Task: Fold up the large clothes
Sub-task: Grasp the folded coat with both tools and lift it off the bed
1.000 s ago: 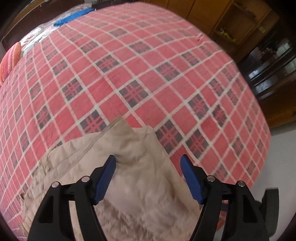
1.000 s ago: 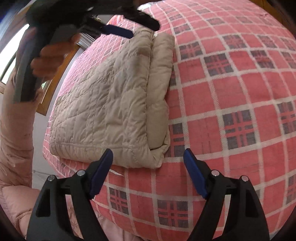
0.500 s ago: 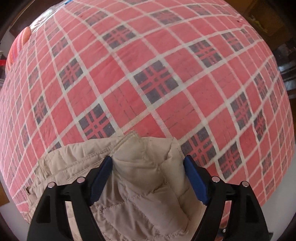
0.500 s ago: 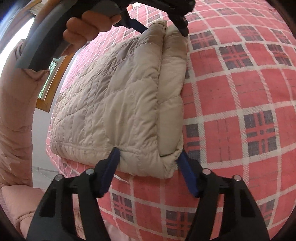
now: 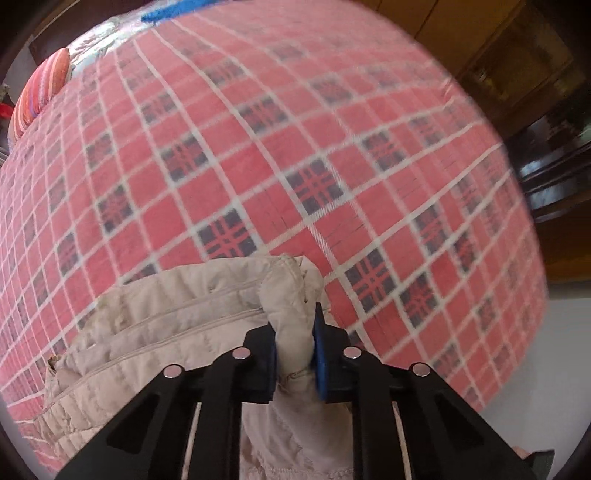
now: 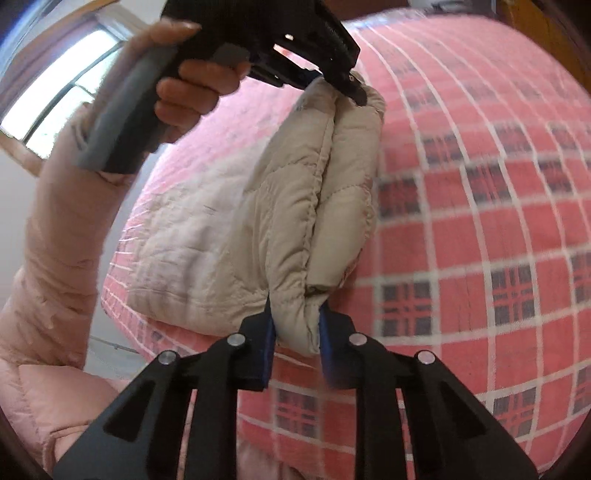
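Note:
A beige quilted jacket (image 6: pixel 229 236), folded, lies on the red plaid bedspread (image 6: pixel 480 236). My right gripper (image 6: pixel 295 326) is shut on the near corner of its folded edge, which bulges between the blue pads. My left gripper (image 5: pixel 294 332) is shut on the far corner of the same jacket (image 5: pixel 177 314). In the right wrist view the left gripper (image 6: pixel 345 85) grips the top of that edge, held by a hand (image 6: pixel 192 99) in a pink sleeve. The pinched edge is raised off the bed between the two grippers.
The bedspread (image 5: pixel 295 147) covers a wide bed stretching ahead. A striped pillow (image 5: pixel 40 96) and a blue cloth (image 5: pixel 173 9) lie at its far end. Wooden cabinets (image 5: pixel 517 55) stand right of the bed. A window (image 6: pixel 62 92) is behind the person.
Both grippers went from open to shut on the jacket's folded edge. That edge has lifted off the bedspread and bunched up between them.

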